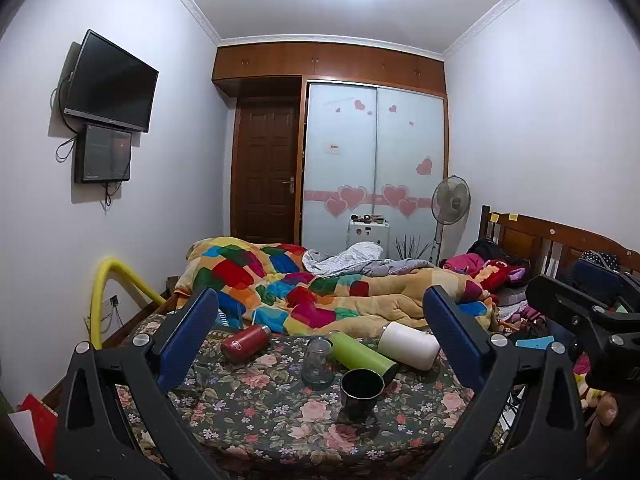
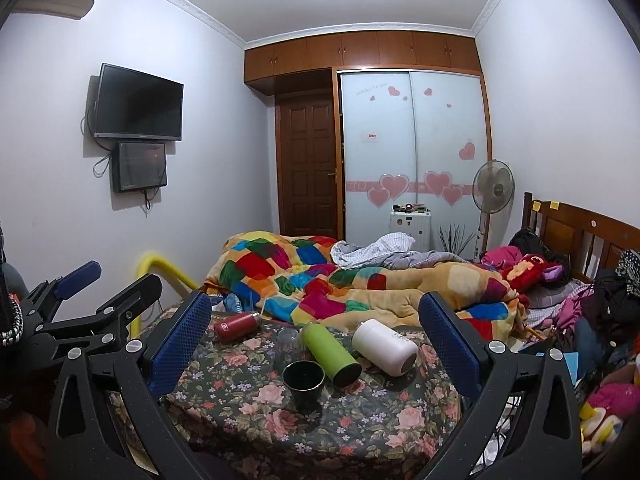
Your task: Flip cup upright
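Surface (image 1: 256, 412) with floral cloth — five vessels counted. One black cup (image 1: 361, 388) (image 2: 303, 377), upright, mouth open upward, nearest the cameras. One clear glass (image 1: 318, 362) (image 2: 289, 340) just behind it. Three bottles lying on their sides: one red (image 1: 245, 343) (image 2: 236, 325), one green (image 1: 362, 354) (image 2: 330, 354), one white (image 1: 408, 345) (image 2: 385, 346); green and white lie close together. Left gripper (image 1: 320, 338) — fingers spread wide, holding nothing. Right gripper (image 2: 316, 342) — fingers spread wide, holding nothing. One patchwork quilt (image 1: 304, 292) on the bed behind.
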A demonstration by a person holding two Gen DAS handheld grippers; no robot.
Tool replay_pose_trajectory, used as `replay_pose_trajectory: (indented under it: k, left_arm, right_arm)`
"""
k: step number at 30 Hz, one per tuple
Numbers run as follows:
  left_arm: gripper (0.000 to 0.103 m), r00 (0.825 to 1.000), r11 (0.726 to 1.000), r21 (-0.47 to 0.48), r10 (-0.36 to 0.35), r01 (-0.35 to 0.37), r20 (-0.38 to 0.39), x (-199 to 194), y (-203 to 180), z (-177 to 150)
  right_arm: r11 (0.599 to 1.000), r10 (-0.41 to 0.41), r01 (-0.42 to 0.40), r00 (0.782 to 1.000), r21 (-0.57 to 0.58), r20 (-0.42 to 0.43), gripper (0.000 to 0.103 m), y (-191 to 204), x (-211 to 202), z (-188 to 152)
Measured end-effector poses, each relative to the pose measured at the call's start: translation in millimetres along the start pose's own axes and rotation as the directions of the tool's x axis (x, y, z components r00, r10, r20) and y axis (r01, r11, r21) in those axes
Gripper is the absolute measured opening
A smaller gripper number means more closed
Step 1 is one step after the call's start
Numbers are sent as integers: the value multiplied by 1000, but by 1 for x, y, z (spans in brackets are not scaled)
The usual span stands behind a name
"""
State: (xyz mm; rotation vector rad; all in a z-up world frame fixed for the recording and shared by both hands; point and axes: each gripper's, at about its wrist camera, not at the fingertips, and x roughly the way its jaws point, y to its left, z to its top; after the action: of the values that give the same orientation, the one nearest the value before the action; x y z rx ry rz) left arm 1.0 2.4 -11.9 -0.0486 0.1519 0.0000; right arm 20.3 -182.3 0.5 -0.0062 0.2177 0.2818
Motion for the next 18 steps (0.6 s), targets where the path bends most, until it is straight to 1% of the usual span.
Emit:
replay_pose_trajectory:
  k: [6,18]
  left_arm:
    - [103,1000,1000,3,-7,7,-5,2,-7,-1]
    - [103,1000,1000,0,-21,21,-10,4,-8,3]
  right_arm:
    - [1000,-3,3,1000,2,2,103,0,-2,0]
    - [1000,-7,7,1000,7,3,103,-4,-5,3]
